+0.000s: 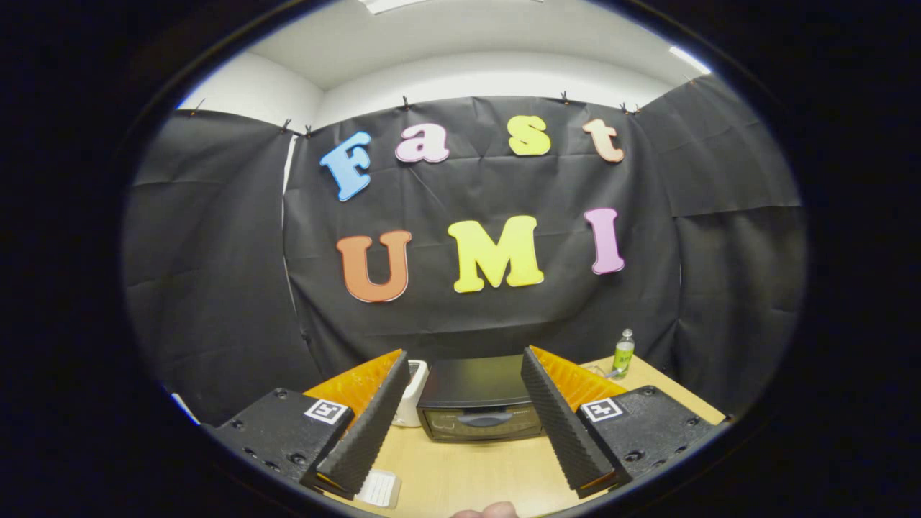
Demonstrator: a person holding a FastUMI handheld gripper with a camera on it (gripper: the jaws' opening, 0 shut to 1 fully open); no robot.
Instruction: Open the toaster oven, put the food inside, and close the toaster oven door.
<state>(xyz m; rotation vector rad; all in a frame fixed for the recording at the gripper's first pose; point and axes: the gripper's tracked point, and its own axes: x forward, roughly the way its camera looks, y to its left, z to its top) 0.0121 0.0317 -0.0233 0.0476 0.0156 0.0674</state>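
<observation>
Dead ahead at 12 o'clock beyond my gripper (468,424): toaster oven (478,406), door shut, handle (484,418) lying crosswise. Fingers spread apart, holding nothing. Food: I cannot spot it.

Bare table (460,471) lies between spread tongs (460,424) and toaster oven (478,406).

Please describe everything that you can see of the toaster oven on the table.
The toaster oven is a dark, boxy appliance with a flat top. Its front door looks like glass, carries a curved dark handle and is closed. It stands upright on the light wooden table, near the black cloth wall, with a white appliance close beside it. The gripper is open; the oven lies beyond its fingers, untouched.
</observation>
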